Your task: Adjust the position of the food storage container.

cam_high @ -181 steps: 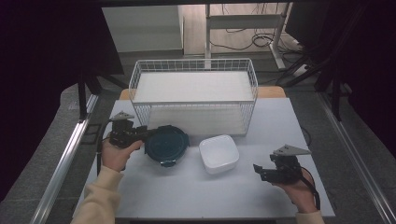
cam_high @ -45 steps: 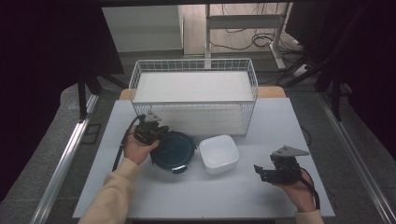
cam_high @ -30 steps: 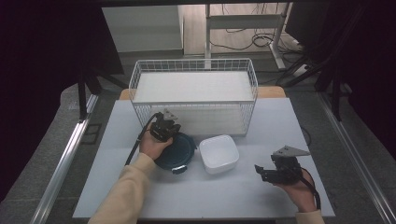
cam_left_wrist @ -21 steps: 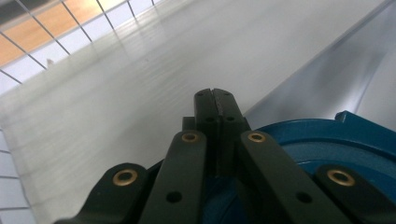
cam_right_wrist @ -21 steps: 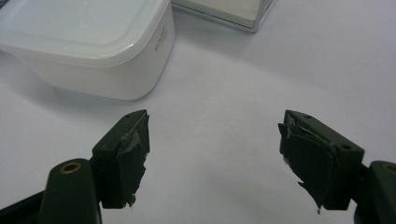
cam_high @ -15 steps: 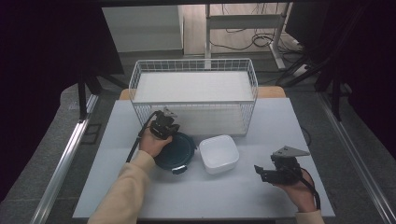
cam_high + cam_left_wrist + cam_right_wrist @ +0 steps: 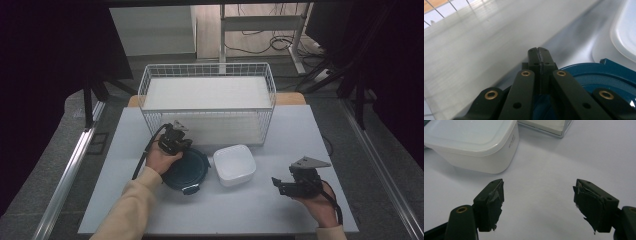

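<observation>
A round dark-blue container (image 7: pixel 187 170) lies on the white table (image 7: pixel 300 135), touching a square white lidded container (image 7: pixel 234 165) on its right. My left gripper (image 7: pixel 182 144) is over the blue container's far left rim, close to the wire basket (image 7: pixel 207 67). In the left gripper view its jaws (image 7: pixel 539 51) are pressed together with nothing visible between them, above the blue rim (image 7: pixel 599 75). My right gripper (image 7: pixel 278 184) rests at the front right, open. Its tips (image 7: pixel 537 202) point at the white container (image 7: pixel 471 140) across bare table.
The white-lined wire basket stands along the table's far side, and its wall (image 7: pixel 474 50) is just ahead of the left jaws. One basket corner (image 7: pixel 549 127) shows in the right gripper view. A black cable trails from the left gripper toward the front.
The left gripper has come from the table's left side to the blue container's far rim near the basket, and the container has shifted slightly right. The right gripper has stayed put.
</observation>
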Action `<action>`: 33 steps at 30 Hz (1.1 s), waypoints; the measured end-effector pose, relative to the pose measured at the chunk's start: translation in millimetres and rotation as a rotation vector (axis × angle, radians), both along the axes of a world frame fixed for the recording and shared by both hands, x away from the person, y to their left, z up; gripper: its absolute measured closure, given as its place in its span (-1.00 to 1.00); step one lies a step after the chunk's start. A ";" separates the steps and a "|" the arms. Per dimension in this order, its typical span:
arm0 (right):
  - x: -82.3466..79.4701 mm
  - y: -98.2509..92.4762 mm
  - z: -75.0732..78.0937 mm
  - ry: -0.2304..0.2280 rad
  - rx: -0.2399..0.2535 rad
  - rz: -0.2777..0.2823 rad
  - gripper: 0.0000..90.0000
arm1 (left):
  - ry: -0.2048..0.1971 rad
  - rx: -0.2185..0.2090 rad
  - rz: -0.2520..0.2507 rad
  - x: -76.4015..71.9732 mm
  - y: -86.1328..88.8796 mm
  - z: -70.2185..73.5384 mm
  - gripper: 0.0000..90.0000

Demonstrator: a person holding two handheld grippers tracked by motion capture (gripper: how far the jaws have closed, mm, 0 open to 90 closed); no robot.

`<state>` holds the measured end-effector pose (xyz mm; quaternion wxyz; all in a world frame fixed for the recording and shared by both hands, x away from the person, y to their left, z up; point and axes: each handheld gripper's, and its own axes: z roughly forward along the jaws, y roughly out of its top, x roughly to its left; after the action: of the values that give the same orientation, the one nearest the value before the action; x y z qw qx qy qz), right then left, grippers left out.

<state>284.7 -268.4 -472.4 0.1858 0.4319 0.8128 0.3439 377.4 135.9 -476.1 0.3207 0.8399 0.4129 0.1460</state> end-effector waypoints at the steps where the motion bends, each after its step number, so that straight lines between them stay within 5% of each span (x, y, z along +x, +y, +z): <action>1: -0.1 0.2 -0.1 0.001 -0.001 0.000 -0.46 | 0.002 -0.005 -0.007 -3.4 -0.5 -0.1 1.00; 17: -0.3 2.7 -1.4 0.006 -0.006 0.004 -0.46 | 0.014 0.015 -0.123 -47.7 -8.2 1.4 1.00; 22: -0.6 3.6 -1.4 0.004 -0.007 0.006 -0.46 | 0.029 -0.012 -0.160 -62.3 -12.2 0.8 1.00; 33: -0.6 4.3 -1.7 0.005 -0.008 0.008 -0.46 | 0.047 -0.031 -0.167 -62.6 -15.8 -1.8 1.00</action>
<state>284.0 -264.1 -474.1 0.1840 0.4290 0.8163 0.3402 314.8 120.2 -477.8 0.3347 0.8696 0.3509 0.0925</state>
